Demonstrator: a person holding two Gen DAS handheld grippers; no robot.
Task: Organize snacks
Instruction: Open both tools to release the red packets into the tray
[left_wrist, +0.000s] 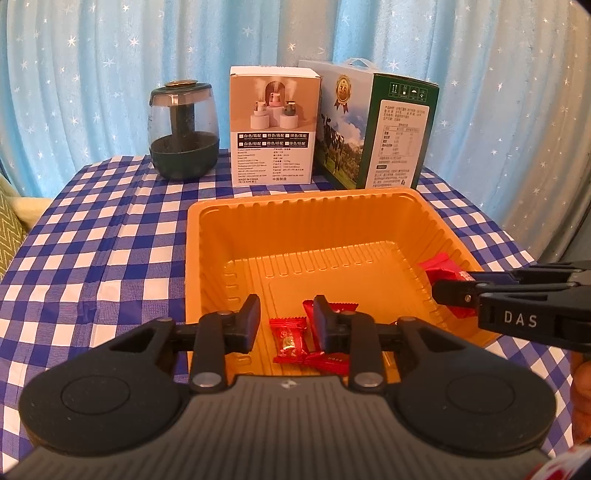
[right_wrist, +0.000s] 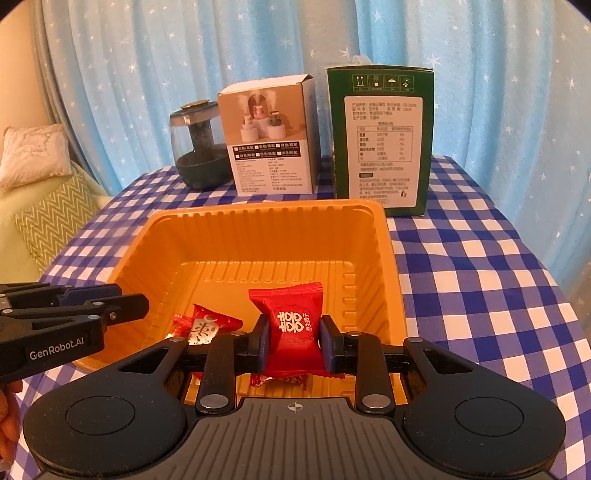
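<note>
While we hold both tongs over the orange plastic tray (right_wrist: 373, 258), the red candy packet (right_wrist: 291, 328) in our right gripper (right_wrist: 291, 341) stands upright, its long axis running up and down and its printed characters facing the right wrist camera. It hangs above the tray's near right part, clamped between the two pads, which press on its left and right sides. Its lower crimped edge is hidden behind the gripper body.

On the tray floor near the front wall lie small red candies (left_wrist: 290, 341). One has its long axis pointing away from us toward the tray's far wall; a second (left_wrist: 334, 308), beside it, is mostly covered by the left gripper's right finger (left_wrist: 325, 321), so we cannot tell which way it points. A third (left_wrist: 327, 363) lies across, partly hidden under the linkage. From the right wrist view another wrapped sweet with a white label (right_wrist: 207, 326) shows in the same spot, cut off by the fingers.

Our left gripper (left_wrist: 286, 319) has its jaws a little apart with nothing between the pads; the candies lie below them on the tray floor, and contact is unclear.

Behind the tray stand a dark humidifier (left_wrist: 183, 129), its white product box (left_wrist: 273, 125) and a green milk carton (left_wrist: 373, 129), all on the blue checked tablecloth (left_wrist: 92, 251).
</note>
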